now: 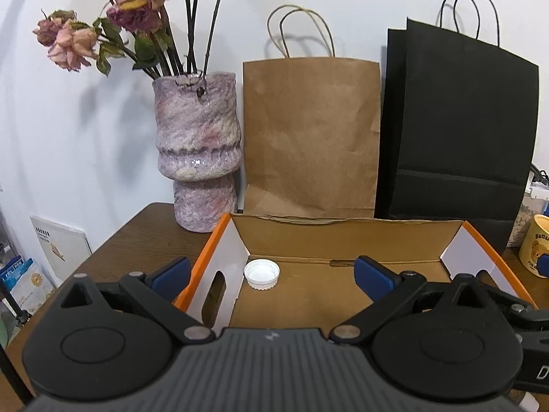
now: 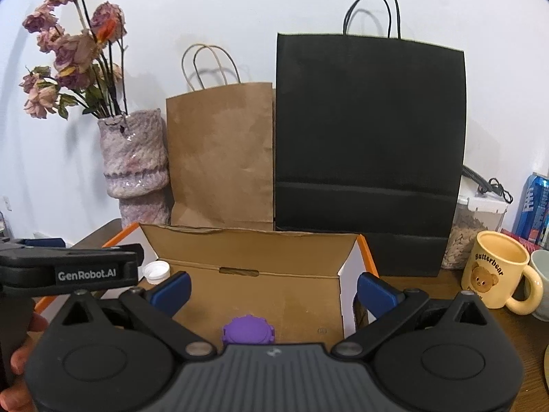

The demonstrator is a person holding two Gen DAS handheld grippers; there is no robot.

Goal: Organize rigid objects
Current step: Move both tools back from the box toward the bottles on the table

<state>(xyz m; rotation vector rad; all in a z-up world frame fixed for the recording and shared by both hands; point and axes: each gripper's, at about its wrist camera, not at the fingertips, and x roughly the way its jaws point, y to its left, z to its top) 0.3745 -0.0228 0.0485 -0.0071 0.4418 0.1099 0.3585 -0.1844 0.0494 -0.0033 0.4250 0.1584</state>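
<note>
An open orange-edged cardboard box (image 1: 343, 237) stands on the brown table; it also shows in the right wrist view (image 2: 247, 240). A white bottle cap (image 1: 261, 273) lies in its far left corner and also shows in the right wrist view (image 2: 156, 271). A purple cap (image 2: 247, 333) lies on the box floor near the front, just below my right gripper (image 2: 272, 292), which is open and empty above the box. My left gripper (image 1: 272, 276) is open and empty over the box's left part, its left finger outside the box wall.
A purple-white vase (image 1: 197, 151) with dried roses stands behind the box at left. A brown paper bag (image 1: 310, 137) and a black paper bag (image 1: 456, 130) lean on the wall. A yellow bear mug (image 2: 494, 273), a jar and a blue can stand at the right.
</note>
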